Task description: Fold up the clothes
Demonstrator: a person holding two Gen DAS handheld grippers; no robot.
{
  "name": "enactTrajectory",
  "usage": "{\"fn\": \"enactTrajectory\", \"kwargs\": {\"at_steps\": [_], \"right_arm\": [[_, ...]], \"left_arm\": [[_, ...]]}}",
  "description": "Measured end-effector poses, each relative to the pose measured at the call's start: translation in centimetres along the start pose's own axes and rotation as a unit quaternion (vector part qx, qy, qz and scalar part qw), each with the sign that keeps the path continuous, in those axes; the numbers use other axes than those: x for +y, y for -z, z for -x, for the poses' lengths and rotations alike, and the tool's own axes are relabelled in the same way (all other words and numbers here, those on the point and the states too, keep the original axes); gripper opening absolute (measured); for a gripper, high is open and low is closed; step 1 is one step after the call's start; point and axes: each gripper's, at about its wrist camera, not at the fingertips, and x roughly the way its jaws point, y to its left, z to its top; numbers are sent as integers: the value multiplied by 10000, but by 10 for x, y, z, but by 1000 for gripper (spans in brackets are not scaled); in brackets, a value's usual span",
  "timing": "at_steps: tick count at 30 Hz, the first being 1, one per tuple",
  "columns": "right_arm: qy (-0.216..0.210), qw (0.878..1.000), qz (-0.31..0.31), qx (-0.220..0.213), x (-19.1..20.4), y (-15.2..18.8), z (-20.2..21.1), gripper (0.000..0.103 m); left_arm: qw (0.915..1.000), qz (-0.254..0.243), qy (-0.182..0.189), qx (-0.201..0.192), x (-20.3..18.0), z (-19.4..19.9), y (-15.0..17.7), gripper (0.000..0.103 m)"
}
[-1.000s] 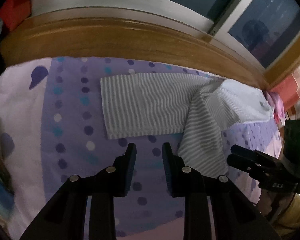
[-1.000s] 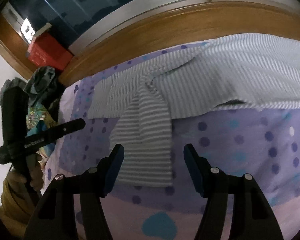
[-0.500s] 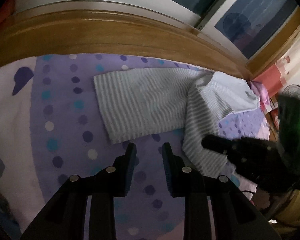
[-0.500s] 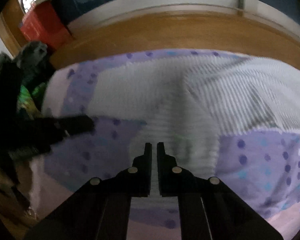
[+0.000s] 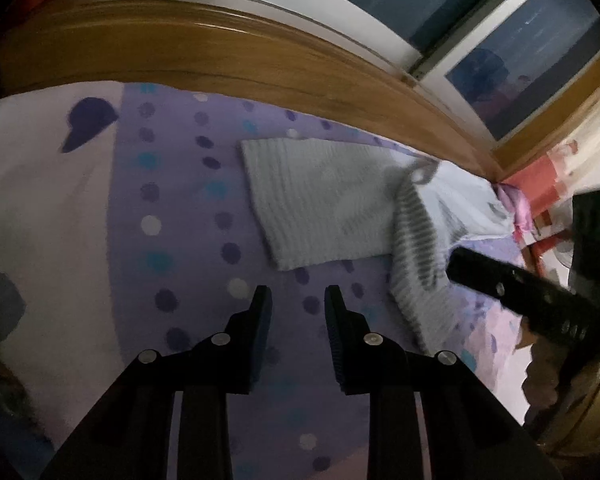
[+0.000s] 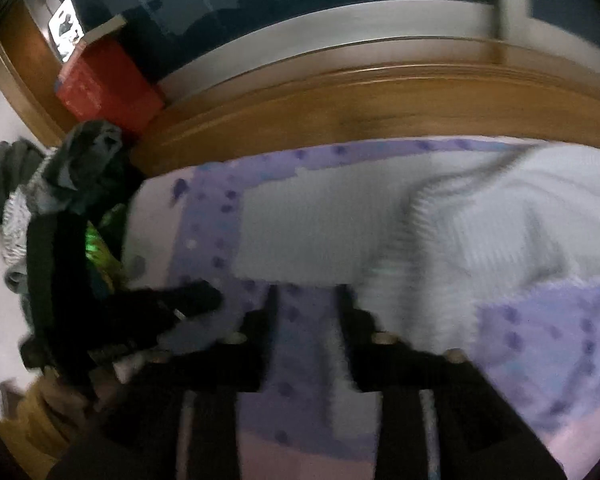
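A striped garment [image 5: 332, 204] lies spread on the bed [image 5: 172, 240], over the purple dotted sheet and close to the wooden bed frame [image 5: 220, 56] at the far side. Its body is flat. 1 sleeve [image 5: 416, 256] is turned across and runs down toward the near edge of the bed.

Left gripper [image 5: 296, 312]: jaws partly apart, nothing between them, only the dotted sheet showing in the gap. It hangs over the sheet just short of the garment's near hem.

Right gripper [image 6: 306, 300]: jaws opening, and no cloth between them; the right wrist view is blurred, but bare sheet shows in the gap. It sits beside the sleeve's lower end, with the sleeve just to the right of its right finger.

Judgement: the fold is at an early stage, with the sleeve laid inward and the body not yet doubled over. Both grippers appear placed for a fresh hold along the near edge.

The next move likely calls for each gripper to come down onto an edge, close on a single layer without snagging the sheet, and lift evenly so the fold line stays straight.
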Motion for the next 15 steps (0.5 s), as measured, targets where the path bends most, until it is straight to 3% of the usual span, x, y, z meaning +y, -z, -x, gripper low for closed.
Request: {"fn": "enactTrajectory", "kwargs": {"at_steps": [8,12,14,15], "right_arm": [[959,9943,-457,80,-54,38,9,48],[1028,9927,-634,20,-65,42,-4,50],[970,9949,-271,34,-54,37,-12,43],[1037,9946,-47,23,-47,34,-16,27]], "left_arm": [[9949,-793,401,487,-53,-34,8,29],[9898,-1212,415,628,-79,-42,15,29],[9892,-1260,336,666,-81,-43,18,29],[9895,-1239,306,673,-80,-43,18,29]]}}
